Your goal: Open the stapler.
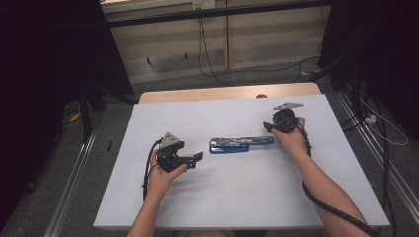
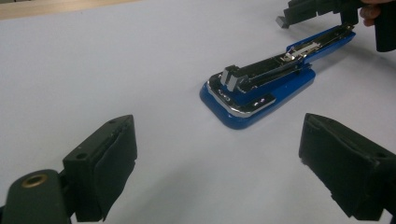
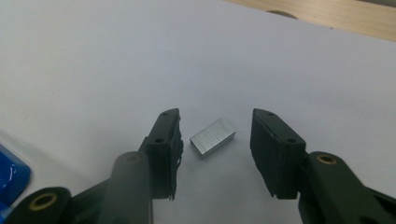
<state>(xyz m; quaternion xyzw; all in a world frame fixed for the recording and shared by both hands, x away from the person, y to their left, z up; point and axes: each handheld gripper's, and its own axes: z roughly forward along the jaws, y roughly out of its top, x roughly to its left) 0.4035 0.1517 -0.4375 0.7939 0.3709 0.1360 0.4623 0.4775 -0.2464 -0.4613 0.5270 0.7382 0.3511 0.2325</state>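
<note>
A blue stapler (image 1: 230, 144) (image 2: 261, 88) lies swung open flat in the middle of the white tabletop (image 1: 222, 197), its metal staple channel facing up. My left gripper (image 1: 196, 158) (image 2: 219, 163) rests on the table to its left, jaws wide open and aimed at the stapler's base, nothing between them. My right gripper (image 1: 269, 127) (image 3: 217, 116) sits at the stapler's far right end. A small silver block of staples (image 3: 212, 136) lies on the table between its jaws, with a gap on each side. A corner of the stapler (image 3: 11, 179) shows at the lower left.
A wooden strip (image 1: 197, 94) runs along the table's far edge with a small round dark spot (image 1: 262, 96) on it. Cables (image 1: 202, 44) hang on the wall behind. Dark stands flank the table on both sides, and metal floor rails (image 1: 74, 173) run beside it.
</note>
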